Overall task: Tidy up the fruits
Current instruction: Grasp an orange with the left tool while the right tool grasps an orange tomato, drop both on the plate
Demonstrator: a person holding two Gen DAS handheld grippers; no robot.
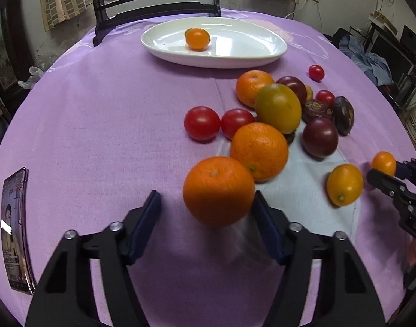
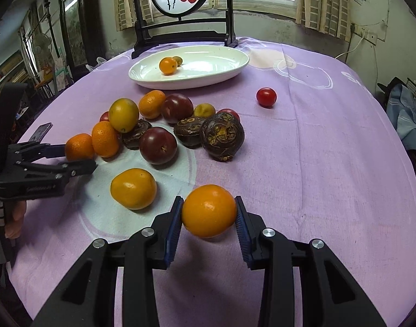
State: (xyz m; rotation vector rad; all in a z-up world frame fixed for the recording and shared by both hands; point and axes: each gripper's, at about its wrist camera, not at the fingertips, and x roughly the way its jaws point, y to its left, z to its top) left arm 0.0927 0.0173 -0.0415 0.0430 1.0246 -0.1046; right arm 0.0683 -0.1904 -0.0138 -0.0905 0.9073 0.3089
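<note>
My left gripper (image 1: pixel 206 204) is open around an orange mandarin (image 1: pixel 218 190); its right pad touches the fruit and a gap shows on the left. My right gripper (image 2: pixel 209 212) is shut on a small orange kumquat (image 2: pixel 209 210). A pile of mandarins, red tomatoes (image 1: pixel 202 122), dark plums (image 2: pixel 158 145) and brown passion fruits (image 2: pixel 222 136) lies mid-table. A white oval plate (image 1: pixel 249 51) at the back holds one orange kumquat (image 1: pixel 197 38); the right wrist view shows a second small fruit (image 2: pixel 177 60) behind it.
A lone red tomato (image 2: pixel 266 97) lies right of the pile. Another kumquat (image 2: pixel 133 188) lies on the cloth between the grippers. A phone (image 1: pixel 15 231) lies at the left table edge. A dark wooden screen stand (image 2: pixel 180 35) stands behind the plate.
</note>
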